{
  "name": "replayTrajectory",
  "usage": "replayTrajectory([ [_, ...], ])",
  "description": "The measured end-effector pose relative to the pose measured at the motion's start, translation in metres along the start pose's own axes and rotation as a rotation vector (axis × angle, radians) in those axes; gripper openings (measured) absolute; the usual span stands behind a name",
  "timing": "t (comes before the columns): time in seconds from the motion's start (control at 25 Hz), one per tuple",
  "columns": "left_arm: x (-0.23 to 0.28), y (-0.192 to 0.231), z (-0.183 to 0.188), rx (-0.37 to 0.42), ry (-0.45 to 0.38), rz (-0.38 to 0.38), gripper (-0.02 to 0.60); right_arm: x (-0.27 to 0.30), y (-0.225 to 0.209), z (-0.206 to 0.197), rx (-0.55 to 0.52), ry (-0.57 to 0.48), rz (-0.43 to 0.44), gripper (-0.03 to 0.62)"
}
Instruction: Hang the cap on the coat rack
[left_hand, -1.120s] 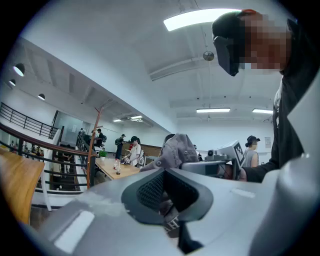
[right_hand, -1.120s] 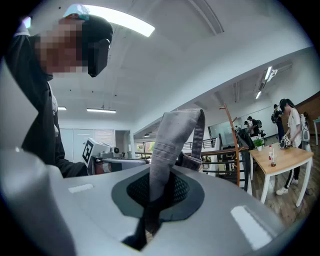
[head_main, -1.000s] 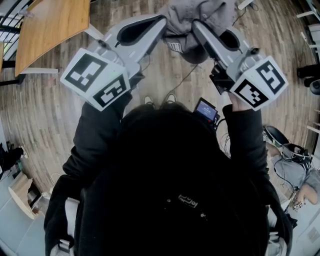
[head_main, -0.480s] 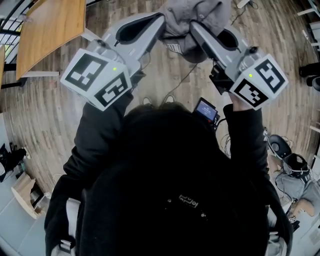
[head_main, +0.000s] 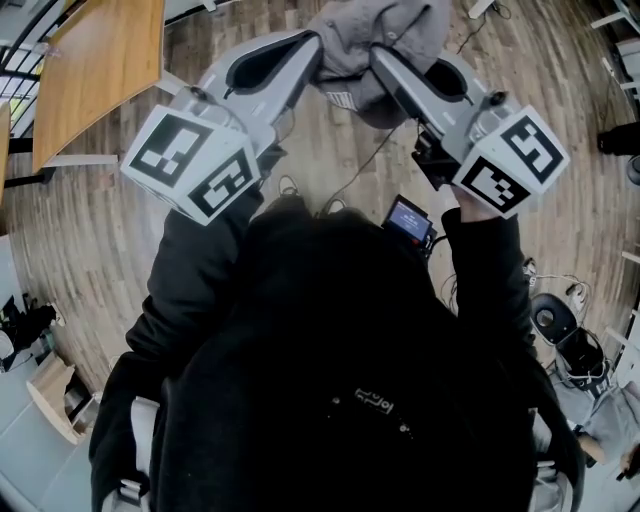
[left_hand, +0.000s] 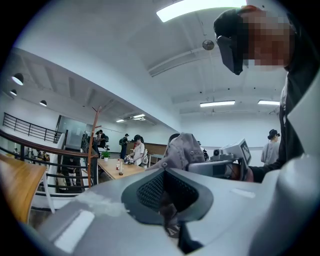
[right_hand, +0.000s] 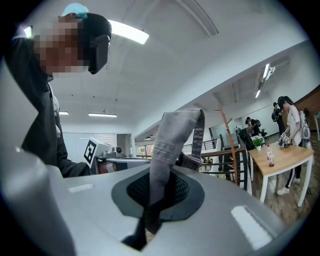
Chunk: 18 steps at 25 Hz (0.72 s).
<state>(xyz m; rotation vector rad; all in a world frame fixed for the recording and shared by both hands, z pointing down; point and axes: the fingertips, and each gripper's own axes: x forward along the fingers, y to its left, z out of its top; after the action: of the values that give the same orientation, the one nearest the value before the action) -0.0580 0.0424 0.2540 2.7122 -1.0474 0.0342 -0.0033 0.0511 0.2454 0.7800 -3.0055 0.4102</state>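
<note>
Cap (head_main: 375, 40) is stretching side to side betw. L gripper (head_main: 318, 48) & R gripper (head_main: 380, 60), both jaws clamping its fabric, high over wood floor (head_main: 90, 230); coat rack (right_hand: 227, 135) is standing beyond.

Your cap (head_main: 372, 42) is cut off by the head view's top edge. The coat rack (left_hand: 93, 142), mid-left in the left gripper view, loses its base behind the railing (left_hand: 50, 150).

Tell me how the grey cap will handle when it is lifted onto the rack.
Probably floppy: the cap bunches and folds between the left gripper and right gripper. Likely light: pinches on cloth and a thin strap carry it. It may sag if one side lets go.
</note>
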Motion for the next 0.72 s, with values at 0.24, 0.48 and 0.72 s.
replayTrajectory([
  [0.24,0.004,0.01,0.001,-0.01,0.004,0.006,0.0,0.003,-0.001,0.0,-0.002,0.022,-0.02,0.017],
  [0.48,0.021,0.012,-0.009,-0.004,0.013,-0.055,-0.006,-0.001,-0.008,-0.007,-0.001,0.04,-0.072,0.017],
  [0.72,0.023,0.01,-0.007,0.009,-0.025,-0.068,-0.006,-0.005,-0.009,-0.007,-0.035,0.037,-0.095,0.017],
])
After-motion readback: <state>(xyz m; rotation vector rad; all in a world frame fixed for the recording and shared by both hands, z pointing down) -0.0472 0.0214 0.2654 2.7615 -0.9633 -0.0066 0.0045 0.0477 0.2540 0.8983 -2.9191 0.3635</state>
